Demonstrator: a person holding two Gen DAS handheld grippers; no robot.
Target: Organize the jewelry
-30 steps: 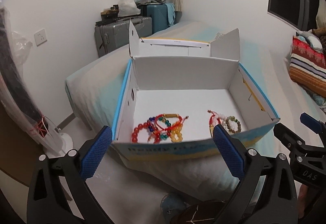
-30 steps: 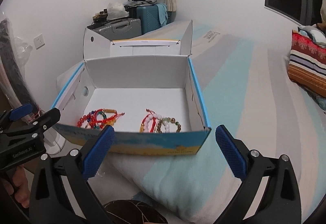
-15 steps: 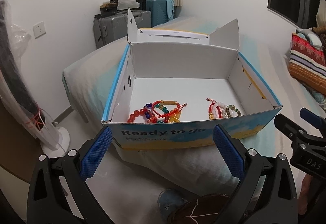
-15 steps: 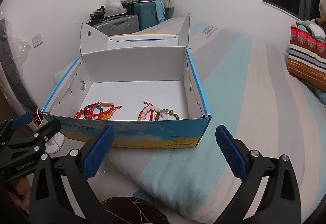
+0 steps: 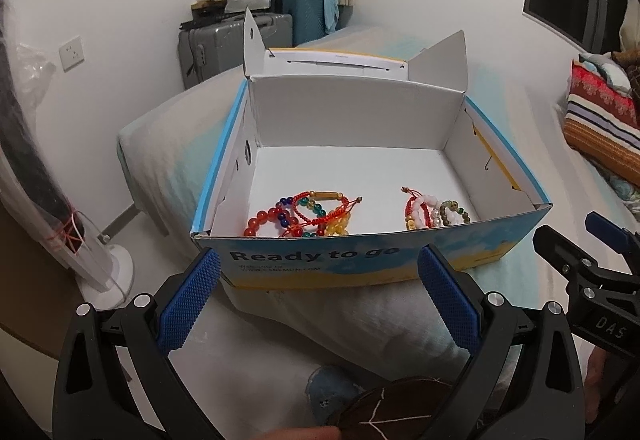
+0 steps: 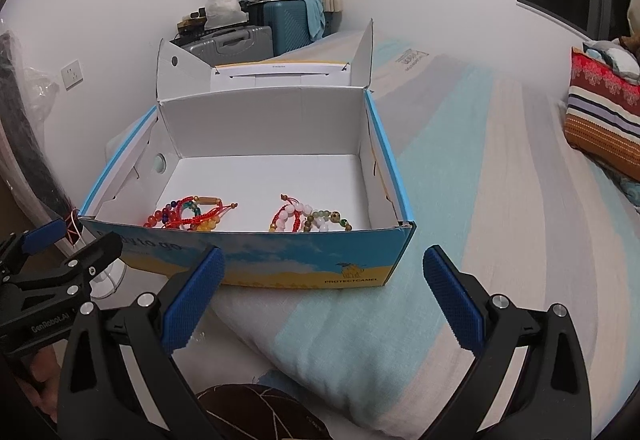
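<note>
I judge the sorting nearly done or paused: two heaps of bracelets lie in the box (image 5: 360, 260) on the bed (image 6: 500, 199), the bright heap (image 5: 300, 215) at ten o'clock, the pale heap (image 5: 434, 211) at one. My left claw (image 5: 318, 296) and right claw (image 6: 324, 300) hover short of the front wall, both wide apart and empty. Next I would reach over that wall.

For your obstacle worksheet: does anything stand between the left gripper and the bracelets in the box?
Yes: the box's front wall rises between the open left gripper and the bracelets; the top is open.
</note>
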